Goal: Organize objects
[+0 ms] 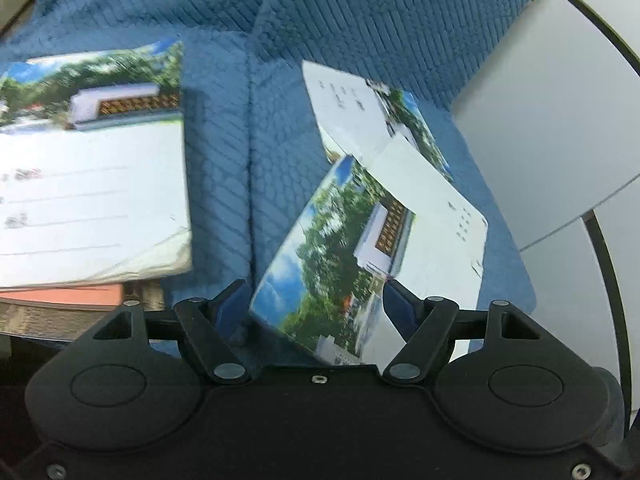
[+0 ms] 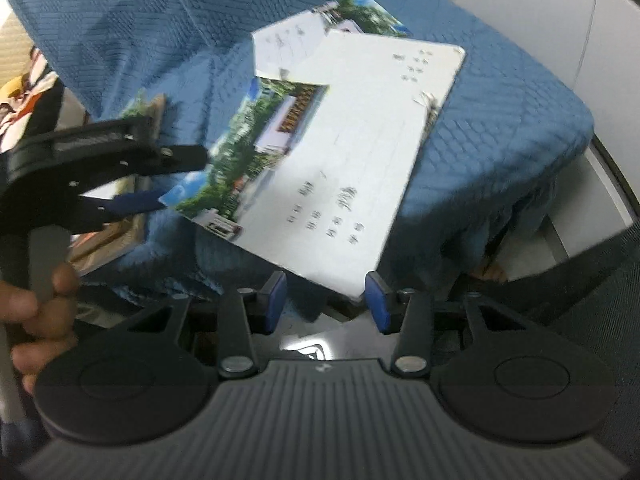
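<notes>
Top booklet lies mid-frame on the blue cushion, overlapping another booklet. Thin, light, floppy, glossy: you take its near edge. Left gripper jaws apart astride its corner; right gripper apart, empty.

Bare blue cushion lies open between the booklet stack at its left and two overlapping booklets at its right.

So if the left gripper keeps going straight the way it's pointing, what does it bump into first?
Most likely the top notebook: its photo corner already sits between the left gripper's open fingers. Beneath it is the blue cushion. Depth is hard to judge.
</notes>
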Demonstrator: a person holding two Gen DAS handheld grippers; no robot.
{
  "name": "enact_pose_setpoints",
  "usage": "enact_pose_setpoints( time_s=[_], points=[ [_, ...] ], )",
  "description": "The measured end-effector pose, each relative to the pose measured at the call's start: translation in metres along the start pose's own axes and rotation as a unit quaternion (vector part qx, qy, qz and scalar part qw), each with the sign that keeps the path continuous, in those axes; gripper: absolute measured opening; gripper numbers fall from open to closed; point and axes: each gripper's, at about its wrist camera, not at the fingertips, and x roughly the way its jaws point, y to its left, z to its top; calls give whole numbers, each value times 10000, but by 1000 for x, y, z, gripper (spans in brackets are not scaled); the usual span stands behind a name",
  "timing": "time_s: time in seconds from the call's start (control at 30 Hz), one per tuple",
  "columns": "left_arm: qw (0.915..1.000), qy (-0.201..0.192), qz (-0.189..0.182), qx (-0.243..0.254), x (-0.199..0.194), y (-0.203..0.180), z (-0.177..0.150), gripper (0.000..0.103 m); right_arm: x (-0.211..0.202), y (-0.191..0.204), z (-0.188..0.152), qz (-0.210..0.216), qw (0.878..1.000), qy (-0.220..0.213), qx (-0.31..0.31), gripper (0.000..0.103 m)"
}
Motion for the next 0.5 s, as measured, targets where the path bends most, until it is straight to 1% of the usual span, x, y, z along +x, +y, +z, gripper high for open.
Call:
enact_pose_setpoints(
  time_s=[0.03,0.07,0.13,0.23,0.3,0.37,0.43,0.5],
  points=[
    [10000,-57,11,11,-4,1,-2,78,1,-1,2,-45,10000,-12,67,48],
    [10000,-92,2,6,-8,2,-4,79,2,-4,4,-44,9998,-46,168,48],
    [9999,-74,-122,-96,-15,8,-10,79,5,-12,7,33,9990,-122,428,46],
    [9989,-27,-351,-323,-28,18,-24,79,14,-28,11,32,9962,-83,869,47],
    [9986,-12,-418,-337,-35,20,-34,79,17,-37,13,129,9932,-100,1153,47],
    [9982,16,-467,-374,-39,21,-44,79,19,-42,14,210,9905,-135,1352,40],
    [9973,83,-556,-474,-39,23,-52,78,21,-44,15,278,9890,-136,1449,38],
    [9962,192,-628,-565,-36,24,-57,75,23,-43,15,369,9880,-148,1493,32]
  ],
)
